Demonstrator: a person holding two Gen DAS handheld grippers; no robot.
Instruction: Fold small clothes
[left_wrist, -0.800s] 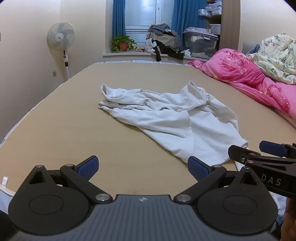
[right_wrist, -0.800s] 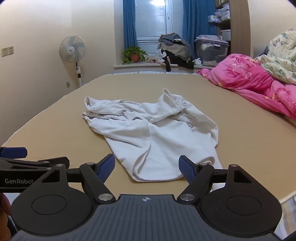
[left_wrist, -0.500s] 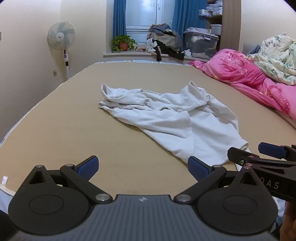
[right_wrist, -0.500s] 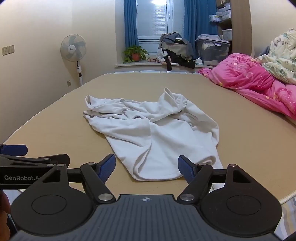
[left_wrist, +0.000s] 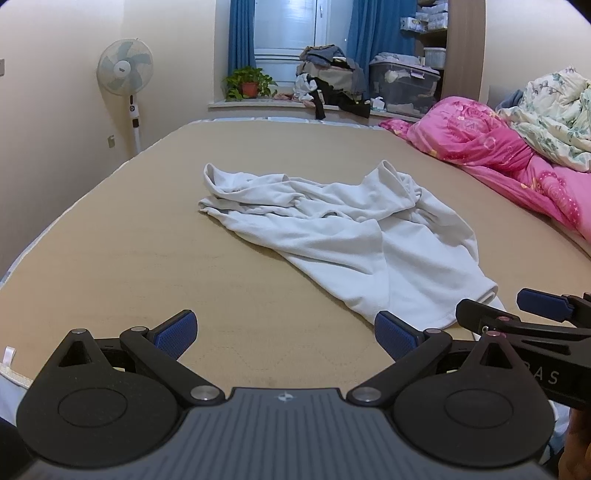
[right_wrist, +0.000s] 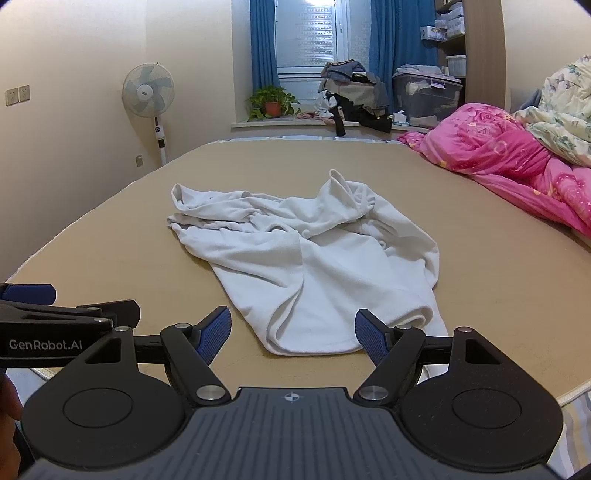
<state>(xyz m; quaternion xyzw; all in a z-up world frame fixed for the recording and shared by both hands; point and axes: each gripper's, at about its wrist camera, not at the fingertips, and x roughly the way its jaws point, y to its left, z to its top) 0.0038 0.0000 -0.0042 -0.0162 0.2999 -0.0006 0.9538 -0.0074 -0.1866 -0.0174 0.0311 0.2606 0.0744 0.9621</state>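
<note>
A crumpled white garment lies spread on the tan mattress, with its hem nearest me. My left gripper hovers open over bare mattress, left of the hem, with nothing between its blue pads. In the right wrist view the same garment fills the middle. My right gripper stands open just short of the hem, its pads on either side of the hem's edge but not touching it. Each gripper shows in the other's view: the right gripper at the right edge and the left gripper at the left edge.
A pink quilt and a floral duvet are heaped along the right side of the bed. A standing fan is at the far left wall. The windowsill behind holds a plant, piled clothes and a plastic box.
Both grippers have stayed nearly still above the bed's near edge. The right gripper's jaws look slightly narrower than before. The garment has not moved.
</note>
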